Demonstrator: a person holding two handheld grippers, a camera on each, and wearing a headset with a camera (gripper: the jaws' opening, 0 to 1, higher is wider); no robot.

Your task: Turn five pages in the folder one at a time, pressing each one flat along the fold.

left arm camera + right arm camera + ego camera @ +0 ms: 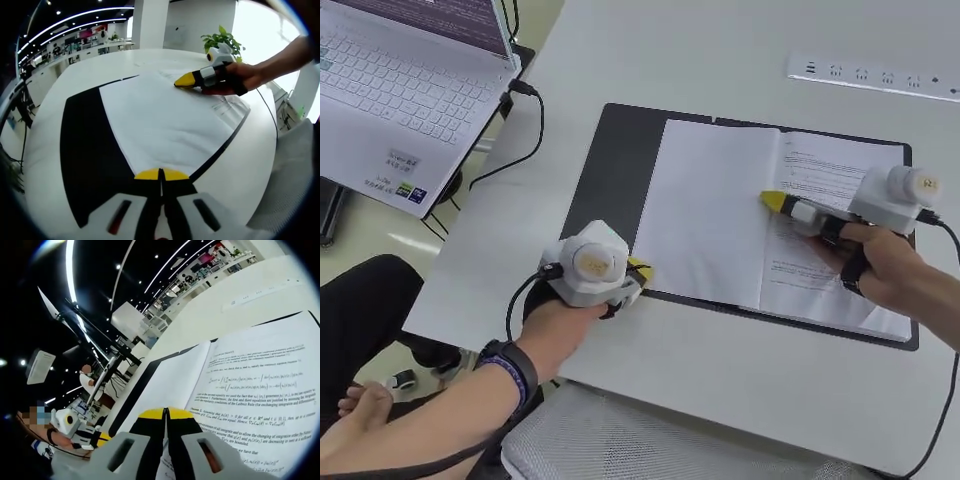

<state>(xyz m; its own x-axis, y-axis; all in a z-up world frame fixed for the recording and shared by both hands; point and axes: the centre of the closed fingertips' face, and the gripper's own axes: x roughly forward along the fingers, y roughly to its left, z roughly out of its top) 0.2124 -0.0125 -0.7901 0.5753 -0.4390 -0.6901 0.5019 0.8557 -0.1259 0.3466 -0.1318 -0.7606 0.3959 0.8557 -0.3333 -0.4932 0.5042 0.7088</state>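
Head view: I observed the open black folder [610, 170] lying flat on the white table [700, 60]. A blank white page [705, 210] lay left of the fold and a printed page [820, 170] lay right of it. The left gripper [638, 270] sat at the folder's near edge, beside the blank page's corner. Its yellow-tipped fingers [150, 174] were closed tip to tip, holding nothing. The right gripper [772, 201] rested at the fold, tips on the paper, fingers [150, 416] likewise pressed together. A white laptop [400, 90] stood well apart to the left.

place: office | signs: laptop [405, 95]; power strip [875, 78]; white desk [720, 50]; ceiling light strips [70, 270]
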